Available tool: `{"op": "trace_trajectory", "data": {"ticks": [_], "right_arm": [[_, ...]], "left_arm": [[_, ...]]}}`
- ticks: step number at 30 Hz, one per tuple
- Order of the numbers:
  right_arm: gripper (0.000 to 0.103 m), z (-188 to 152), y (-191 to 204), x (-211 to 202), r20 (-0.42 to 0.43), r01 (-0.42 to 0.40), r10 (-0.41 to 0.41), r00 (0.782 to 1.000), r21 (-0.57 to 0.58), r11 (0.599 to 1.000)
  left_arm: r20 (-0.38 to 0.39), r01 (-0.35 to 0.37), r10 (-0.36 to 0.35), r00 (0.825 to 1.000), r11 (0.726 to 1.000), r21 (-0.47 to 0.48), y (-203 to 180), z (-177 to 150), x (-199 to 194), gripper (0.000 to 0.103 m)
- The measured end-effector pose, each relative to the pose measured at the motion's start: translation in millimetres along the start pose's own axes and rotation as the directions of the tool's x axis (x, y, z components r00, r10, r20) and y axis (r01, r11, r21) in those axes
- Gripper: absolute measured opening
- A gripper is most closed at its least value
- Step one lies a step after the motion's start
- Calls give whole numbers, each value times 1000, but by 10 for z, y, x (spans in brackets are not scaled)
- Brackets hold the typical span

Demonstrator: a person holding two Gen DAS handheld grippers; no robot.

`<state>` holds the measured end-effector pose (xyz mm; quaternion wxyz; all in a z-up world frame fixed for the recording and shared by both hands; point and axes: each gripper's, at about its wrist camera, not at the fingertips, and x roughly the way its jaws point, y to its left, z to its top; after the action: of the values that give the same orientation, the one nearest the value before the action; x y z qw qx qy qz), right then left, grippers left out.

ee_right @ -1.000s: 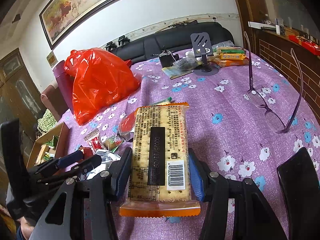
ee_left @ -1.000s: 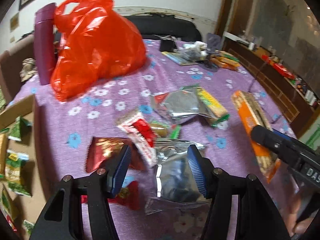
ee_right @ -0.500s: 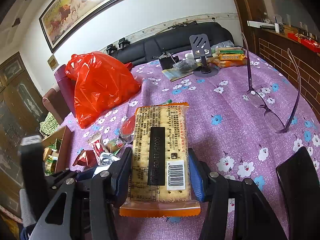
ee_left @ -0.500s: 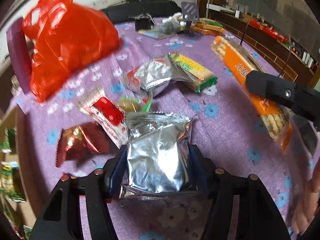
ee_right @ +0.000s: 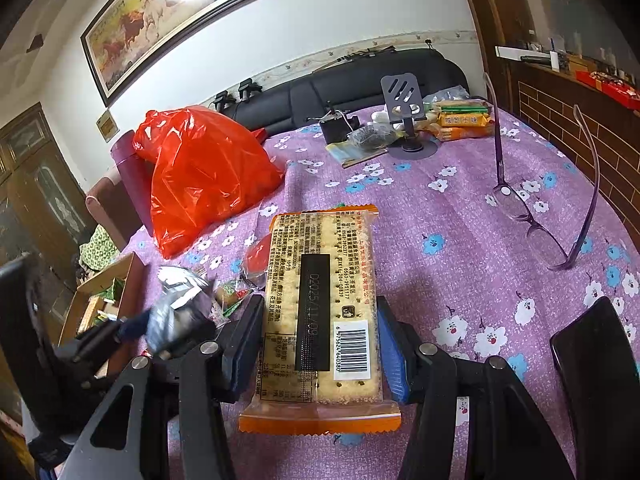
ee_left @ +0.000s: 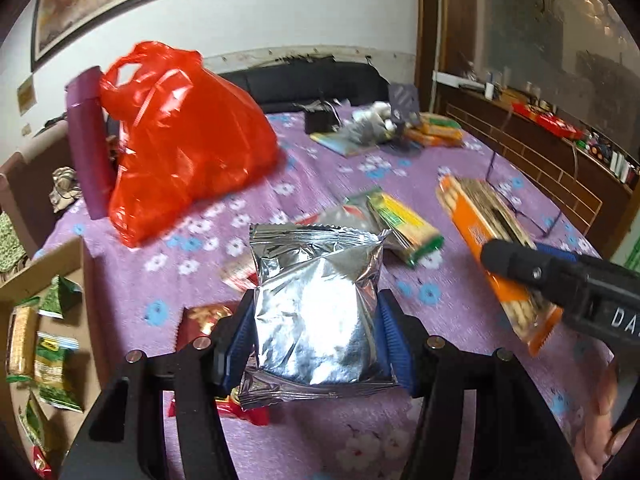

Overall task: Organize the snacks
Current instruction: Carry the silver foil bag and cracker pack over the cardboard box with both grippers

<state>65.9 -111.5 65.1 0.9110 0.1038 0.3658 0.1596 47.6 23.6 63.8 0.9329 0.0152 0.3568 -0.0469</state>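
A cardboard box (ee_left: 44,276) of sorted snacks sits left of the left gripper (ee_left: 314,344), which pinches a silver foil pouch (ee_left: 316,308) by its sides (light, crinkly, probably slippery). To its right, the right gripper (ee_right: 318,340) clamps an orange cracker pack (ee_right: 320,304), stiff but breakable, above the purple floral tablecloth (ee_right: 460,208); a sofa (ee_right: 360,80) lies beyond.

Two close fisheye views looked forward and down along each claw; both shared the red bag (ee_left: 188,140) (ee_right: 208,176) on the purple bench (ee_left: 320,184) (ee_right: 460,208).
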Motion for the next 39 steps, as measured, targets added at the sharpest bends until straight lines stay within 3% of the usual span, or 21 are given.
{"op": "trace_trajectory", "data": {"ticks": [5,14,19,26,32,39], "right_arm": [[57,-4,40,12,-2,-2,2,1000,-18,1000],[57,-8,103,-51,23,-12,13,1000,-43,999],[57,-4,208,-44,-12,-48,48,999,-39,998],[57,-15,676,-87,-56,-139,134,989,-94,986],[58,-46,1256,-3,-125,-244,226,966,-158,957],[58,-265,1997,217,-243,-375,323,915,-213,902]], "left_arm": [[16,-24,24,1000,1000,-2,13,33,15,58],[33,15,-12,999,996,-89,214,67,-211,58],[63,-15,22,998,993,-120,421,26,-492,58],[80,-90,109,991,973,-214,986,-50,-808,58],[55,-161,186,981,940,-301,1546,-219,-977,58],[-18,-236,247,969,899,-370,2051,-527,-1036,58]]}}
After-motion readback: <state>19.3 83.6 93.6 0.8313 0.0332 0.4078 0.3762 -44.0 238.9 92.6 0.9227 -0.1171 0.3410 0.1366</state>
